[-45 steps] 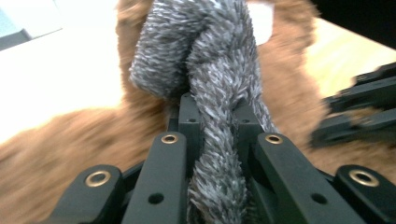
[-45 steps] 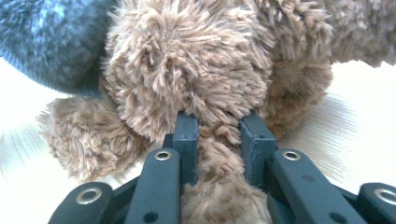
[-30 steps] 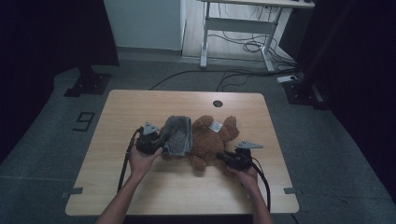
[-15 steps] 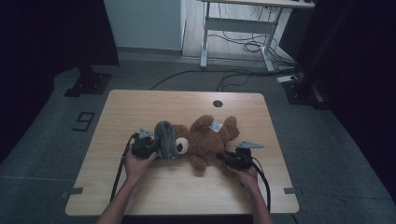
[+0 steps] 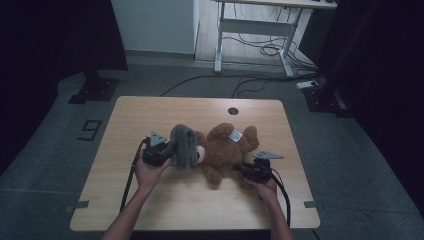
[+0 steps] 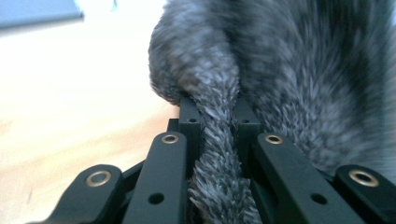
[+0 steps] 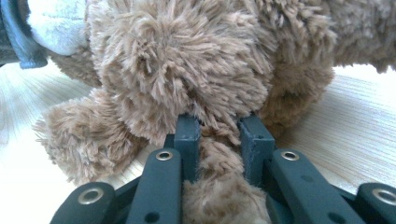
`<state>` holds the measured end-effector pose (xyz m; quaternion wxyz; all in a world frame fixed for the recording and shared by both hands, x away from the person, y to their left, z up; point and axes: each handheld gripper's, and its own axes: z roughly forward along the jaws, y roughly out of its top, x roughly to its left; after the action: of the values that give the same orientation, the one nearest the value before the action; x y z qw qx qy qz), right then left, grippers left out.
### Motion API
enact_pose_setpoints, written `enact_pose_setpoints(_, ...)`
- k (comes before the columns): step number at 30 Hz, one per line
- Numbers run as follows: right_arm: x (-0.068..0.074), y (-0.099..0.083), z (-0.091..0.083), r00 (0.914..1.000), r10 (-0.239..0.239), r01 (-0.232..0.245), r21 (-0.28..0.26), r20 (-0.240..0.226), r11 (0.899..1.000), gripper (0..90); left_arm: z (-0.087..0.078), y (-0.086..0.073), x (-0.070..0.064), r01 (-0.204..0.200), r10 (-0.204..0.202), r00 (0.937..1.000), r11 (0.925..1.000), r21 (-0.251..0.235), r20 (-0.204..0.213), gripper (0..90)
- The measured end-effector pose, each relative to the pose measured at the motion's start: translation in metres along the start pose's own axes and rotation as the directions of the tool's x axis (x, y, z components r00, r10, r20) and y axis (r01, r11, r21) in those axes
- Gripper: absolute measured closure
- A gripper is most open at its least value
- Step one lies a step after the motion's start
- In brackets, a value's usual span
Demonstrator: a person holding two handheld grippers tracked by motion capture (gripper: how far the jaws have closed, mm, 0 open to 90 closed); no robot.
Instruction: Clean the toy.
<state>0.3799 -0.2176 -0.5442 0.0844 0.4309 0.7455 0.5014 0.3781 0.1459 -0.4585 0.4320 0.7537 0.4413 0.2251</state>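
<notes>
We see a brown bear (image 5: 222, 152) lying on the counter (image 5: 150, 112), near its middle. Our left hand-held gripper (image 5: 167, 152) is clenched on a fold of grey cloth (image 6: 219, 140) bunched over the bear's head. Our right hand-held gripper (image 5: 240, 170) is clenched on a furry limb of the bear at its lower right side.

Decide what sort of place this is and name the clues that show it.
Probably a lab or studio set up for recording: a lone wooden table on grey floor, dark curtains at the sides, and loose cables under a desk frame behind.
</notes>
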Motion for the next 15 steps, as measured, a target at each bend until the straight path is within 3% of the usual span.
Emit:
enact_pose_setpoints(2,0.001,0.000,0.000,1.0000,-0.002,0.002,-0.004,0.002,1.000,73.2,-0.001,0.014,-0.016,-0.040,0.041,0.9986,0.9990,-0.019,0.032,78.5)
enact_pose_setpoints(6,0.002,-0.001,0.000,0.9999,-0.010,0.010,-0.007,0.005,1.000,73.1,0.013,0.036,-0.054,-0.119,0.120,0.9901,0.9928,-0.016,0.073,78.3)
enact_pose_setpoints(10,0.002,-0.002,-0.001,1.0000,-0.001,0.001,-0.007,0.004,1.000,73.1,0.039,0.045,-0.090,-0.206,0.204,0.9749,0.9785,0.014,0.090,78.2)
enact_pose_setpoints(13,0.003,-0.003,-0.001,1.0000,-0.003,0.003,-0.007,0.008,1.000,73.2,0.056,0.047,-0.107,-0.251,0.245,0.9646,0.9660,0.061,0.098,78.1)
enact_pose_setpoints(15,0.003,-0.003,-0.001,0.9999,-0.003,0.003,-0.007,0.011,1.000,73.1,0.065,0.045,-0.109,-0.268,0.261,0.9623,0.9593,0.091,0.075,78.1)
